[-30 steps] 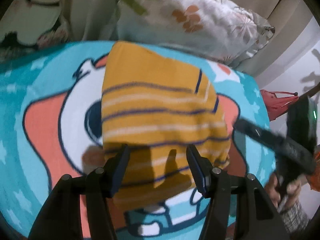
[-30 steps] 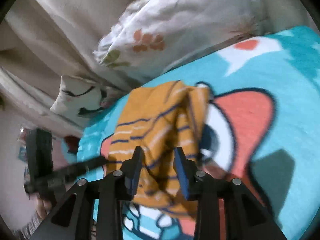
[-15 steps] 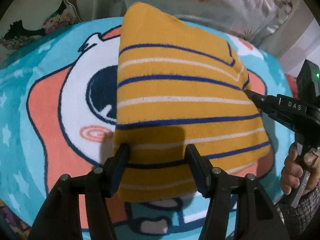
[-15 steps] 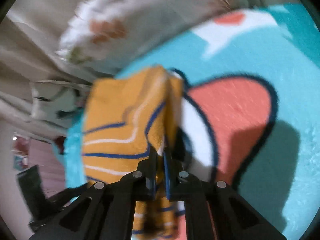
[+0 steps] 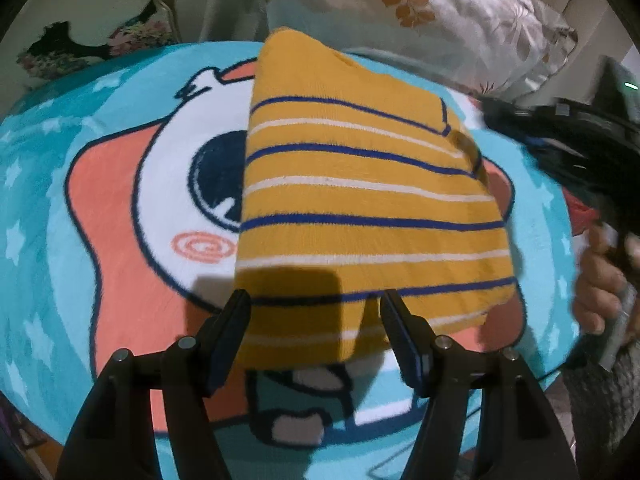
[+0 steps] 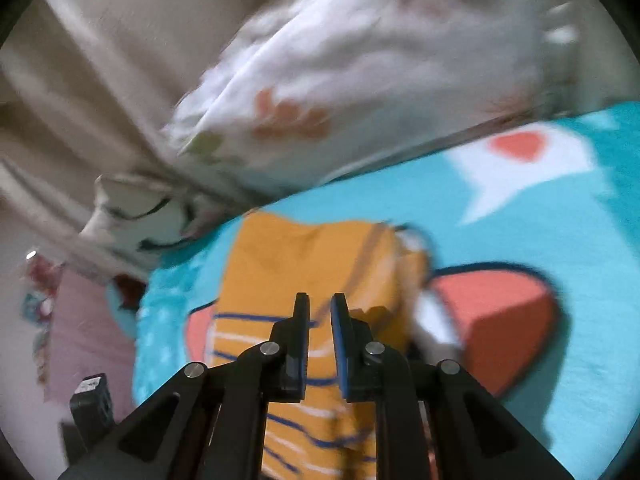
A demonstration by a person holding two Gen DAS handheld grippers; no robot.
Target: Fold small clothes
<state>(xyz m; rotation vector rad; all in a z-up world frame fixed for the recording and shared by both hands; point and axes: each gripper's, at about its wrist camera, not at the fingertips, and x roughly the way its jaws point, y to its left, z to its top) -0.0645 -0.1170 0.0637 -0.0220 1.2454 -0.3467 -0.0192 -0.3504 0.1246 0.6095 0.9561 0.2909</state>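
A yellow striped garment [image 5: 360, 208] lies folded into a compact block at the centre of the frame on a turquoise cartoon blanket [image 5: 80, 160], just below a floral pillow [image 5: 440, 12]. The left tool [image 5: 316, 320] hovers over its near edge, its jaws having just been opening, wide and empty. The right tool [image 6: 320, 312], in a hand [image 5: 600, 280] at the right edge, has jaws slightly parted after just opening, gripping nothing. The fold looks about finished; next comes setting the piece aside or one last halving, which calls for a grip on the near edge.
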